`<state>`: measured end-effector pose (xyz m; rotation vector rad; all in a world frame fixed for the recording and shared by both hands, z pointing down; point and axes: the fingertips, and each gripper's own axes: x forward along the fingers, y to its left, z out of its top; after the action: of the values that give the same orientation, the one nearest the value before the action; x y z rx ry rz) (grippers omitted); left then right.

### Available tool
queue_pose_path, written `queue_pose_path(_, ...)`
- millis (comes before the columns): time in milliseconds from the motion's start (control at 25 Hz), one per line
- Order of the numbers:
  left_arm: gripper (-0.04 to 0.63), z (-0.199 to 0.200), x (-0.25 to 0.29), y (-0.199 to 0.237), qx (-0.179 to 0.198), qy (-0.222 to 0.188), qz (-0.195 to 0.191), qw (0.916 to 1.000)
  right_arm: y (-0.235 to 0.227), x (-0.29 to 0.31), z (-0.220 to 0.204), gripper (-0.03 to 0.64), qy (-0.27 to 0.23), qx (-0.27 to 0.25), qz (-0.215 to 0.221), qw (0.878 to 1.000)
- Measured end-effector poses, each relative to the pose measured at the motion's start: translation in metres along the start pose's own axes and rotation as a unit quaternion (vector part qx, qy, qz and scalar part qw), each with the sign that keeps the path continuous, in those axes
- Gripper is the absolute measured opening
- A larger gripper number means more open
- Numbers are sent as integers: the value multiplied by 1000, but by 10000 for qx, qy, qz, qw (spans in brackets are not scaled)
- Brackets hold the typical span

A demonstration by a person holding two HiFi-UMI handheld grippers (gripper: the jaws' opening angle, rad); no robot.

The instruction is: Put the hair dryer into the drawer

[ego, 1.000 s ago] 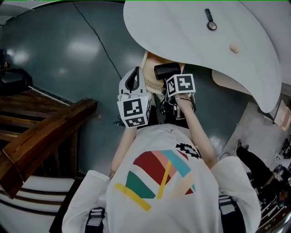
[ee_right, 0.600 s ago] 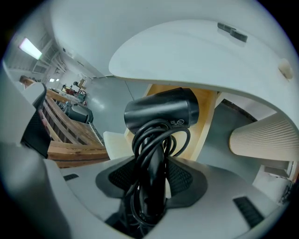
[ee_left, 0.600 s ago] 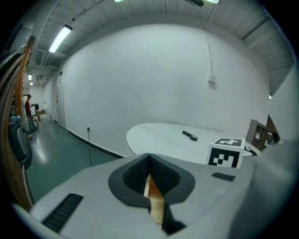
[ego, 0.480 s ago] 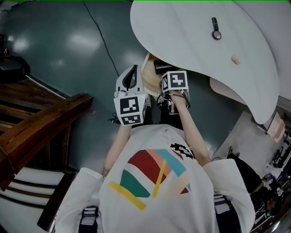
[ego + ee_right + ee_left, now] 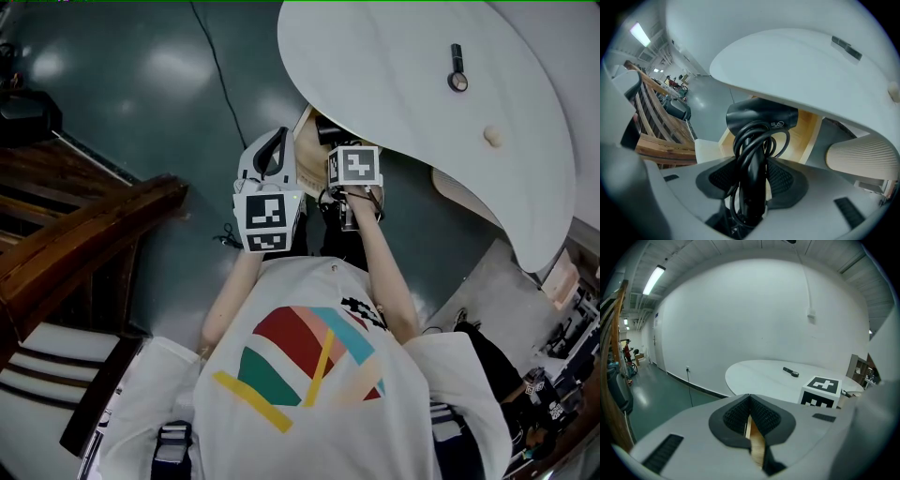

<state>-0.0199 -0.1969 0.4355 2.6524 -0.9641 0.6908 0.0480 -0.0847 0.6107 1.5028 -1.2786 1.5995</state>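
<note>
The black hair dryer [image 5: 761,119], its cord wound round the handle, stands between the pads of my right gripper [image 5: 752,180], which is shut on the handle. Its head hangs over the open light-wood drawer [image 5: 806,133] under the white table. In the head view the dryer [image 5: 326,129] peeks out below the table edge, just beyond my right gripper [image 5: 342,159]. My left gripper [image 5: 272,150] is beside the drawer's [image 5: 307,159] left side. In the left gripper view its jaws [image 5: 750,401] are shut on a thin wooden edge, seemingly the drawer's.
The white table [image 5: 394,84] overhangs the drawer and carries a small black tool [image 5: 457,70] and a beige knob [image 5: 494,137]. Dark wooden rails [image 5: 75,234] stand to the left. A ribbed beige piece [image 5: 862,157] sits right of the drawer. A cable [image 5: 216,66] runs across the floor.
My right gripper has shifted slightly left and lower with the hair dryer, whose head now sits further under the table edge. The left gripper has stayed put.
</note>
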Motion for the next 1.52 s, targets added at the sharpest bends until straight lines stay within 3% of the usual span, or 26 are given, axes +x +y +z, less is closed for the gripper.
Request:
queue_pose_path(480,17,-5,6,-4,225,177,51,9996,1,16,26,201,-550,-354,112,9978)
queue_pose_path(920,15,-21,7,-10,261,367,129,9989,-23,47,38,201,-1155,15,-230,9930)
queue_pose_path(1200,16,-38,3,-13,245,495,167,9983,-25,61,40,201,-1456,-162,-278,9888)
queue_pose_path(1520,16,-57,0,-10,248,601,197,9977,-34,79,49,201,-1458,-75,-258,9889)
